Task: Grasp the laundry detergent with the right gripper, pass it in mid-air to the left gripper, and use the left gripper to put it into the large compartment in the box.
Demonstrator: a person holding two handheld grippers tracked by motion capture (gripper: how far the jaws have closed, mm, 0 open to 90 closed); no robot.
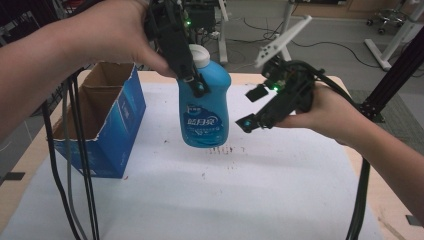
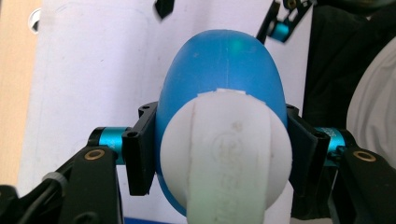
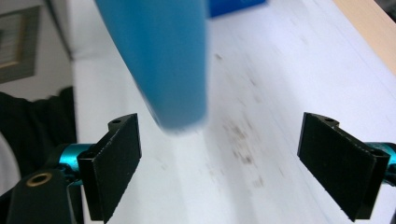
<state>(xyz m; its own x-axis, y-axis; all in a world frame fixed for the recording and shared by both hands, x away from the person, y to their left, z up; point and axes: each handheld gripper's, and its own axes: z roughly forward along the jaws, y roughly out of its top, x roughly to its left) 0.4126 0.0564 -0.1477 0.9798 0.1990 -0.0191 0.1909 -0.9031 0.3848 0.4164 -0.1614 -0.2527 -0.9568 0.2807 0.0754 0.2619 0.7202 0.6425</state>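
A blue detergent bottle [image 1: 205, 107] with a white cap [image 1: 199, 54] hangs upright above the white table cover [image 1: 260, 195]. My left gripper [image 1: 196, 84] comes down from above and is shut on its upper part, just under the cap. In the left gripper view both pads [image 2: 140, 154] press the blue body [image 2: 219, 70] beside the white cap [image 2: 229, 158]. My right gripper [image 1: 251, 107] stands open just right of the bottle, apart from it. In the right gripper view its jaws [image 3: 226, 163] are wide apart, and the bottle's blurred lower end [image 3: 163, 60] hangs beyond them.
An open blue cardboard box [image 1: 107, 125] stands at the table's left side. Black cables [image 1: 75, 175] hang down in front of the box. Small dark specks [image 1: 225, 150] mark the cover under the bottle. Wooden table edges [image 1: 395, 220] frame the cover.
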